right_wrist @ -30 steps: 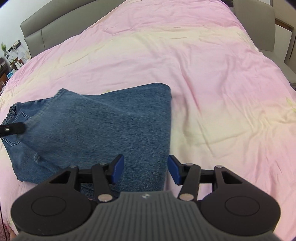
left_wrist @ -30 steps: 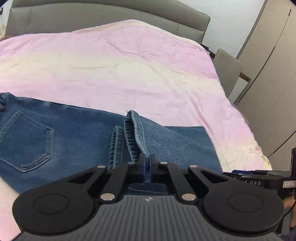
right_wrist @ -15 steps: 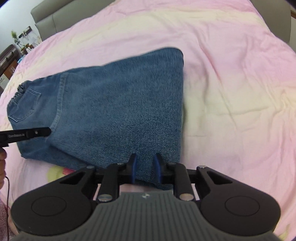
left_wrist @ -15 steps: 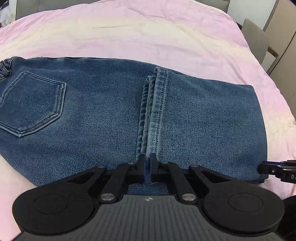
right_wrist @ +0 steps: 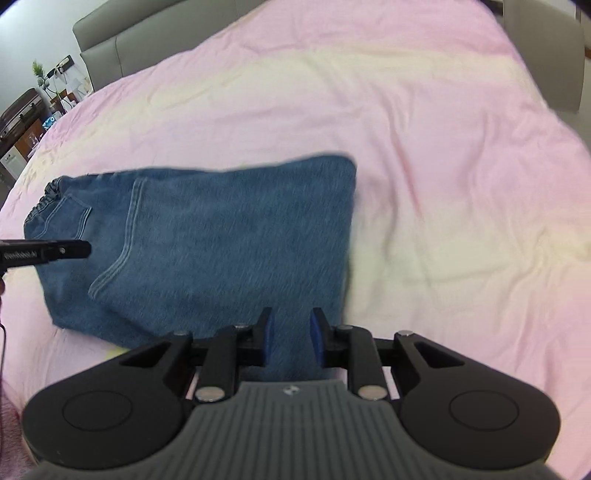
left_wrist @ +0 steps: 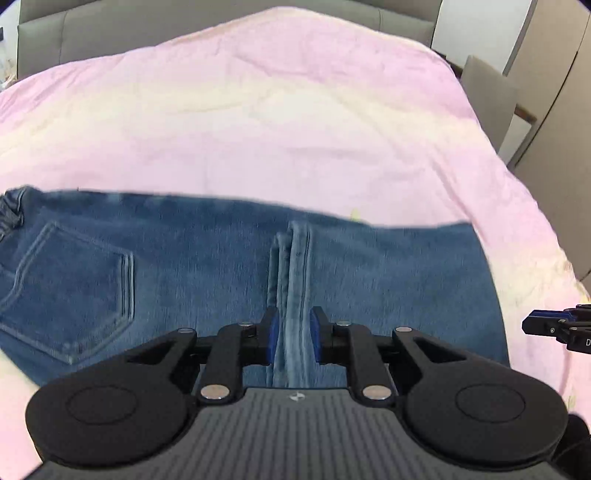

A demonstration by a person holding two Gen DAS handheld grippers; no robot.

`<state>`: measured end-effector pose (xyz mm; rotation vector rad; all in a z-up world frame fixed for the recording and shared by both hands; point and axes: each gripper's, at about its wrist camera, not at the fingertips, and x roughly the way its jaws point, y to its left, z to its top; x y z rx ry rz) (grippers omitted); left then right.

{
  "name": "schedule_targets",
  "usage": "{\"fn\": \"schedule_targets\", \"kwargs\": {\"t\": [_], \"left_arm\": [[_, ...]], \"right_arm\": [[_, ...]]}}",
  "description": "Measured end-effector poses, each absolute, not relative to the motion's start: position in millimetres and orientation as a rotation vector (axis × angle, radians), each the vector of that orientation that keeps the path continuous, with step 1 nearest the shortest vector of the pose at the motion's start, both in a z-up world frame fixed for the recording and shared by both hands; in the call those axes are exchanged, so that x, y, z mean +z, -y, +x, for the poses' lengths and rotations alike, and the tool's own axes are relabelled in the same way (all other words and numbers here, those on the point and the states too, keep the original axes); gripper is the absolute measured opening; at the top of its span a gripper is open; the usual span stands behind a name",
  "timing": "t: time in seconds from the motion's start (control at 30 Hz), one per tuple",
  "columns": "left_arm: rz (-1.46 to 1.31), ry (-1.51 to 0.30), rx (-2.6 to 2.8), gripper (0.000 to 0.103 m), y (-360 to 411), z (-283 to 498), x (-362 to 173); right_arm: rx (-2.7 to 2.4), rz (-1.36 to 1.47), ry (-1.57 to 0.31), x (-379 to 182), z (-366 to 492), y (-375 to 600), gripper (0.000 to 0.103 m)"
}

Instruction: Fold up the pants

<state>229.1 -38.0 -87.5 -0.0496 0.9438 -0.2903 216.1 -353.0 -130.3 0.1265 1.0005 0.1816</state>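
Blue jeans lie folded flat on the pink bed cover, back pocket at the left, leg hems laid across the middle. My left gripper is open, its jaws astride the hems at the near edge, not clamping them. In the right wrist view the jeans form a folded rectangle, and my right gripper is open over their near right corner. The left gripper's tip shows at the left edge there; the right gripper's tip shows at the right in the left wrist view.
The pink and cream bed cover spreads beyond the jeans. A grey headboard stands at the back. A grey chair and wardrobe doors stand at the right. A cluttered shelf stands at the far left.
Both grippers have opened and let go of the jeans, which now lie flat. Both views have pulled back a little towards the near edge.
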Motion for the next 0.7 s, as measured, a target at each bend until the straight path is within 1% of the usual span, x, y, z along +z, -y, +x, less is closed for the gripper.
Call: {"fn": "schedule_targets", "kwargs": {"t": [0.13, 0.27, 0.33, 0.4, 0.43, 0.47, 0.57, 0.7], "left_arm": [[-0.092, -0.919, -0.303, 0.021, 53.2, 255.1, -90.5], [-0.11, -0.938, -0.274, 0.02, 66.7, 278.5, -107.1], [-0.12, -0.956, -0.243, 0.017, 66.4, 288.4, -117.3], [-0.128, -0.989, -0.199, 0.011, 58.2, 296.5, -128.7], [-0.13, -1.01, -0.179, 0.012, 54.7, 299.6, -135.4], [-0.14, -1.023, -0.174, 0.016, 51.4, 301.8, -141.3], [-0.143, -1.045, -0.183, 0.019, 48.2, 306.4, -154.3], [-0.092, -1.048, -0.188, 0.02, 55.4, 307.4, -161.2]], "right_arm": [[0.154, 0.112, -0.939, -123.5, 242.1, 364.1, 0.014], [0.166, 0.08, -0.91, -131.3, 277.6, 368.9, 0.006], [0.195, 0.078, -0.911, -138.9, 292.5, 367.0, 0.004], [0.222, 0.063, -0.917, -147.2, 306.6, 362.8, 0.001], [0.219, 0.047, -0.932, -154.6, 315.6, 359.5, 0.0], [0.215, 0.036, -0.945, -163.4, 323.2, 357.0, 0.0], [0.204, 0.031, -0.996, -187.9, 341.6, 355.0, 0.0], [0.191, 0.035, -1.035, -217.2, 354.7, 355.1, 0.0]]}}
